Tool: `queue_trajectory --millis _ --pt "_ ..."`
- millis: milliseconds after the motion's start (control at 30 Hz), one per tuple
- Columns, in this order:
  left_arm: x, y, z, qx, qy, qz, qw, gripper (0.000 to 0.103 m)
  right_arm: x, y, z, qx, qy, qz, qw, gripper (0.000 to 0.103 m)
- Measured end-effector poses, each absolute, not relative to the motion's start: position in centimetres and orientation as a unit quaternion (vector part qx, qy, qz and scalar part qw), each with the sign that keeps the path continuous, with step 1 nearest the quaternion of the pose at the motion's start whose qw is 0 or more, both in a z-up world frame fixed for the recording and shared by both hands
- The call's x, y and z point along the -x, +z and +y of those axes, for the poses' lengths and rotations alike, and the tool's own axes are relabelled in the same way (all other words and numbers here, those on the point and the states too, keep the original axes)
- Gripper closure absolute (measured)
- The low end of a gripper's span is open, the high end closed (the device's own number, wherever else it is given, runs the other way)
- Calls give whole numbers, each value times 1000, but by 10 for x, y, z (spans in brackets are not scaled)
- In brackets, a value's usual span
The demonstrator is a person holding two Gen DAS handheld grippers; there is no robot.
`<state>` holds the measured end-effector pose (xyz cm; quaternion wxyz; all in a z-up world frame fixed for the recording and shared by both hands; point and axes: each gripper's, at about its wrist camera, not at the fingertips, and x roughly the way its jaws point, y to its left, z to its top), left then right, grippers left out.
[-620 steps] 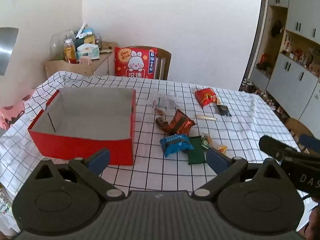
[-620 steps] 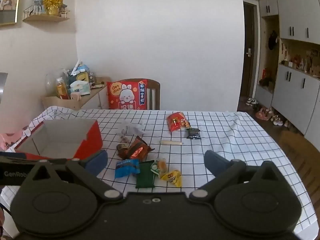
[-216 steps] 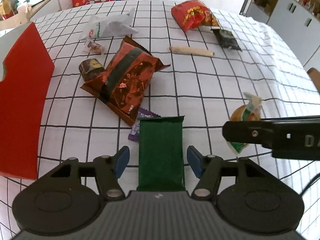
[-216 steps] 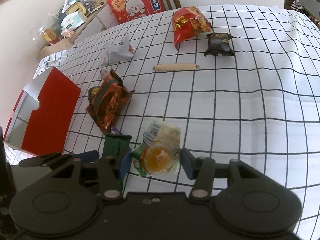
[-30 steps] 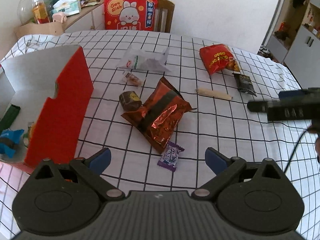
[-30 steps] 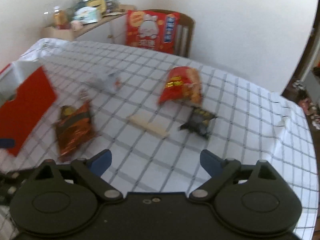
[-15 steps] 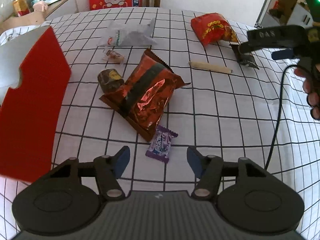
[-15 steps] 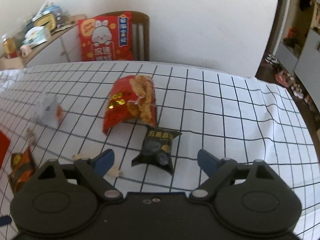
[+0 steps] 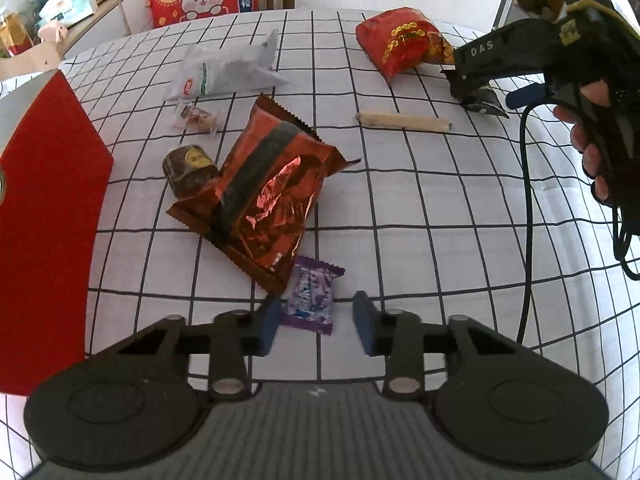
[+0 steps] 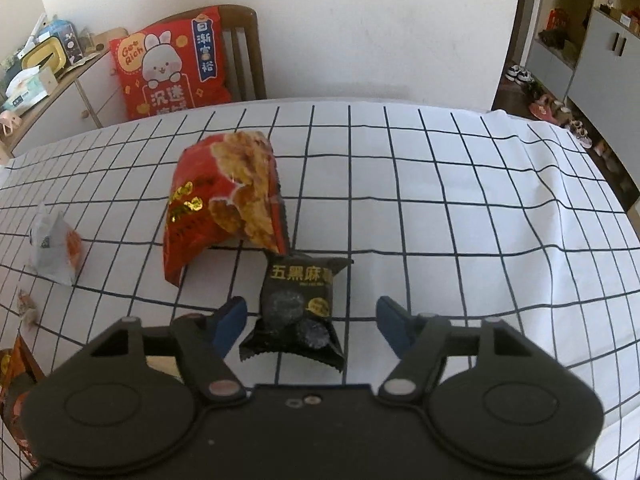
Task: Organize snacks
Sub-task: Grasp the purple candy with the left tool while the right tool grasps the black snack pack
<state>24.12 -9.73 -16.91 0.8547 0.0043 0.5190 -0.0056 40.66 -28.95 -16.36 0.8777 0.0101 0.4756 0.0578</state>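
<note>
Left wrist view shows the left gripper tilted steeply down over the white tablecloth with black grid lines, its jaws closing around a small purple candy wrapper; the wrapper lies between the blue pads, and I think they do not press it yet. This candy touches the lower edge of a big shiny copper-red foil snack bag. Right wrist view shows the right gripper also pointing down, its jaws half wide and closing on a small black snack packet with yellow letters, which lies just below a red puffed snack bag; a gap is visible on both sides. So the step in hand is a double pick. Next, I judge, both grippers must finish closing, then lift and carry the two snacks to the red cardboard box at the left. The person's hand holds the right tool from behind.
</note>
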Motion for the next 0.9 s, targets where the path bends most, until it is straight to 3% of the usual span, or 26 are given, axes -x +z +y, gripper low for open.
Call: queue_trajectory --millis 133,300,900 --pt "-241 -169 -98 -10 -5 516 857 77 -407 -166 -290 -16 59 479 875 54" --pt "-239 -169 -98 -11 -2 512 859 78 -404 -164 -292 -13 63 478 876 63" --pt "-220 -137 -79 41 2 495 868 78 -329 -127 -302 -26 108 476 872 67"
